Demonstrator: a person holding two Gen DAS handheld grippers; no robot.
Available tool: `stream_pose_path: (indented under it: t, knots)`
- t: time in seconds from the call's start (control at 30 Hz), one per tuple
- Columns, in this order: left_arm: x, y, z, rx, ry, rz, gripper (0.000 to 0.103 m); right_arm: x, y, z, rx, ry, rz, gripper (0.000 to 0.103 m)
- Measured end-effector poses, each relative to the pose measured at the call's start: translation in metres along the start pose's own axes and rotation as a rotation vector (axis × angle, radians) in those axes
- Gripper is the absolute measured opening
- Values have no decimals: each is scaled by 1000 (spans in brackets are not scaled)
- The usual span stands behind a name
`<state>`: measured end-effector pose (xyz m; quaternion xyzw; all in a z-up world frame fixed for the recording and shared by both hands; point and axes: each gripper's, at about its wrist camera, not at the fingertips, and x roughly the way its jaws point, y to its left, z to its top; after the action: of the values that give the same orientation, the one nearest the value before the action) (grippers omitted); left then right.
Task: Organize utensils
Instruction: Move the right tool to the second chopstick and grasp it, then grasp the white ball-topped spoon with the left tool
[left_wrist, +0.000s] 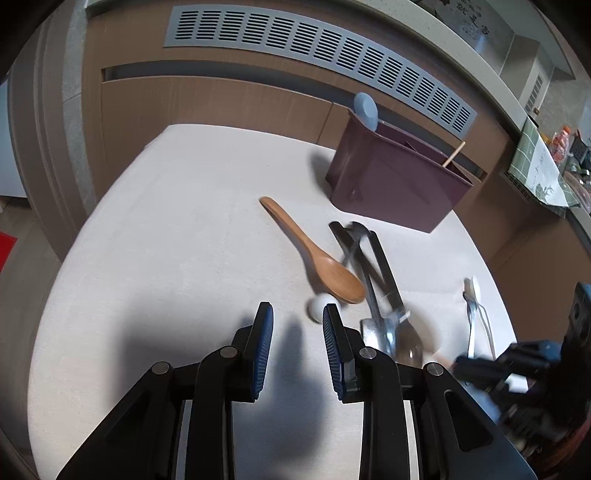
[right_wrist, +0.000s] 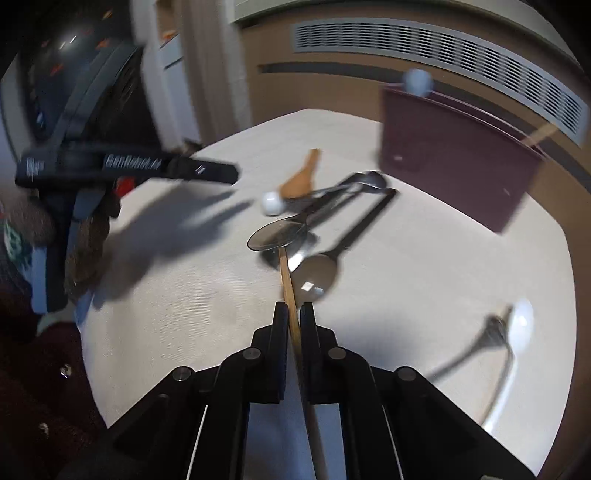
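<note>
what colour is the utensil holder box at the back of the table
Dark maroon, a brownish purple. The utensil holder shows best in the left wrist view.

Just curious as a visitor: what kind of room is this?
Probably a home kitchen or dining corner: a cloth-covered table strewn with spoons, a maroon utensil holder, and a cluttered countertop at the right edge of the left wrist view.

Tongs (left_wrist: 373, 266) lie on the table (left_wrist: 166, 221). Utensil caddy (left_wrist: 395, 181) stands behind them; a stick (left_wrist: 454, 154) leans in its right compartment. Wooden spoon (left_wrist: 314, 254) lies left of the tongs, bowl touching or just beside them. Metal spoons (left_wrist: 399, 339) lie before them, probably overlapping. Fork (left_wrist: 474, 314) lies well right.
</note>
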<state>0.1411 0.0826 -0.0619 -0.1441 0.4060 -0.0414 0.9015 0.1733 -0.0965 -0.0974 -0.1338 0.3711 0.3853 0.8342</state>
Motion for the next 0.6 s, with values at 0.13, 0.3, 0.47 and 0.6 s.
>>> stream_pose_path:
  t: [0.13,0.3,0.47,0.6]
  knots:
    - [5,-9,-2,15,19,-13,29,-24,-39,-10,171,-59,-42,5]
    - [10,-20,-4,52,35,-14,29,-34,-75,-21,324,-95,-73,5]
    - [27,-28,-2,97,53,23,29,-28,-84,-23,345,-90,-98,5]
    - [44,-32,4,143,61,68,29,-23,-83,-24,335,-78,-98,5]
